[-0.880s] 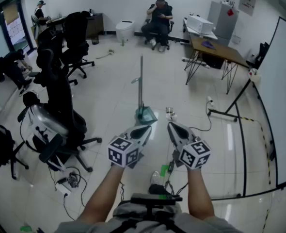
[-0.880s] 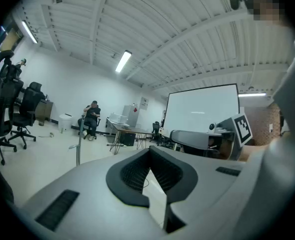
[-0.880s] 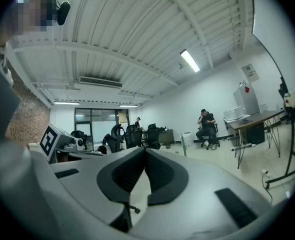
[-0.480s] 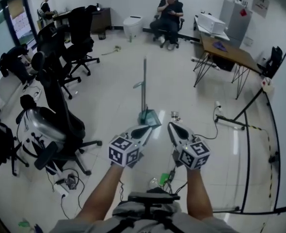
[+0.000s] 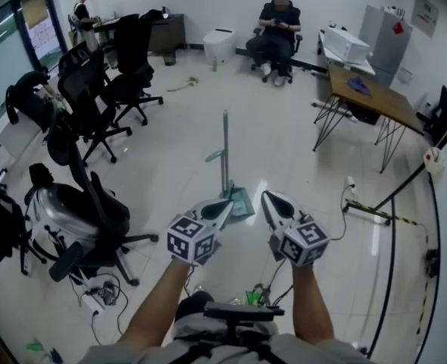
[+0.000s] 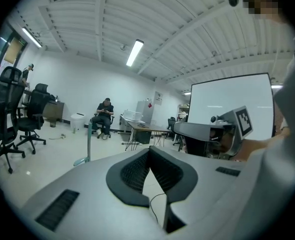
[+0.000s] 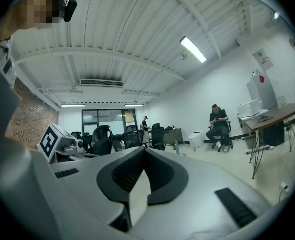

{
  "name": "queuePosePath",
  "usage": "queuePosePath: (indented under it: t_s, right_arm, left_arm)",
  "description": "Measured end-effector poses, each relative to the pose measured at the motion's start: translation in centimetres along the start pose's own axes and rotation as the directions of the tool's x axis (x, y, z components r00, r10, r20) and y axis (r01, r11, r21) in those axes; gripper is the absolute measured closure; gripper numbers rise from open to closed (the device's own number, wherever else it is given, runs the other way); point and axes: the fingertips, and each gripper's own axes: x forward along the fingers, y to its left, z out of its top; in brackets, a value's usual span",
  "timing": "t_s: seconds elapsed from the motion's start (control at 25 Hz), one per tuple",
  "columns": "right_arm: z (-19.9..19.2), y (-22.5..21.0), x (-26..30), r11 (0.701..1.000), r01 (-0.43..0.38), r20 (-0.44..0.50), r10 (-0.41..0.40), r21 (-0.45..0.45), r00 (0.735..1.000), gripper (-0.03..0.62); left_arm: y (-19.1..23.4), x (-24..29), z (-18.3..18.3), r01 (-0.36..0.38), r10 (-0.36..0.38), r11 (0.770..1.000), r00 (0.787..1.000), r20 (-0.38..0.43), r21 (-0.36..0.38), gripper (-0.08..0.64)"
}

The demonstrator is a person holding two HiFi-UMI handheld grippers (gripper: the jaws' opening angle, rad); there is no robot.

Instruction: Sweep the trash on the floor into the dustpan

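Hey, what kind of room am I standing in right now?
Most likely an open office or lab workroom. Black swivel chairs cluster on the left, a wooden desk on thin metal legs stands on the right, and a seated person is by the far wall. The floor is pale, glossy tile.

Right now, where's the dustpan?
Head view, centre: the dustpan stands on the floor, handle upright, just beyond the left gripper and right gripper.
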Motion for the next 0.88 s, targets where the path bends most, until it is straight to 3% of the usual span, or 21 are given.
queuePosePath:
  t_s: [0.16,0.36,0.44,0.88]
  right_arm:
    - [-0.2,-2.5,2.7,1.0,-0.005,-0.019,0.004,-0.015,1.0,0.592]
    - [-0.7,-6.2,6.8,0.995,0.072,-0.085,-0.078,-0.074,0.993,0.592]
    - [-1.0,-7.1,9.2,0.989,0.089,-0.12,-0.103,-0.116,0.987,0.592]
    - [-1.5,-12.1,21.9,0.97,0.198,-0.21,-0.225,-0.141,0.952,0.592]
  left_arm:
    - [3.1,2.8,0.3,-0.002,0.002,1.0,1.0,-0.012,-0.018,0.555]
    - [7.4,7.4,0.6,0.057,-0.057,0.998,0.998,-0.036,-0.021,0.554]
    - [9.8,9.2,0.4,0.073,-0.074,0.997,0.996,-0.047,-0.034,0.554]
    - [23.9,15.5,0.5,0.149,-0.16,0.982,0.984,-0.084,-0.119,0.555]
